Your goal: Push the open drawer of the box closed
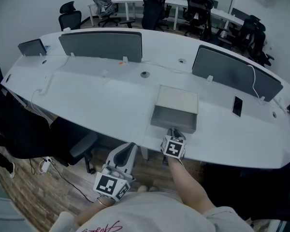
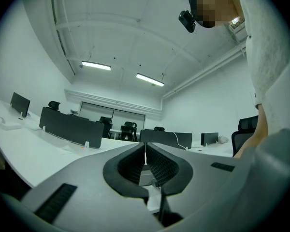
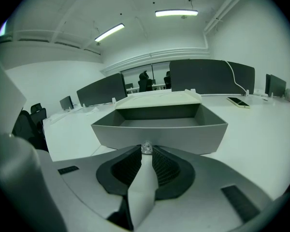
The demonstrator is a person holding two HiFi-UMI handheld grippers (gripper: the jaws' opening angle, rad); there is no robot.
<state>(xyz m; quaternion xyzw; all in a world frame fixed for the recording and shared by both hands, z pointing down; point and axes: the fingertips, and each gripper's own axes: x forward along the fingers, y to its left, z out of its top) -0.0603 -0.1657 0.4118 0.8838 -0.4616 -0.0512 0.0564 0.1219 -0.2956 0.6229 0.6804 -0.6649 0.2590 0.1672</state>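
Head view, scanning from the left: I see the long dark divider (image 1: 101, 45) standing on the far part of the white table (image 1: 87, 95). Nearer me, my left gripper (image 1: 127, 151) is held off the table's near edge, above the wood floor (image 1: 34, 187), well apart from the box. In the left gripper view, the left gripper (image 2: 145, 153) has its jaws pressed flat against each other, with only a thin seam between them.

Moving right, the box (image 1: 179, 99) sits near the table's front edge, roughly between the two dividers. Its grey drawer (image 1: 174, 117) is drawn out toward me and stands open, its inside bare. My right gripper (image 1: 174, 132) is right at the drawer's front panel, with my forearm (image 1: 188, 182) behind it.

In the right gripper view, the drawer (image 3: 159, 129) fills the middle, under the pale top of the box (image 3: 159, 98). The right gripper (image 3: 146, 152) has its tips drawn in around a small clear knob (image 3: 146, 147) on the drawer front, and as far as I can read it, they are nipping it.

Further right, a phone (image 1: 237, 106) lies flat on the table beside the box, apart from it. Behind it stands the second divider (image 1: 234, 71).
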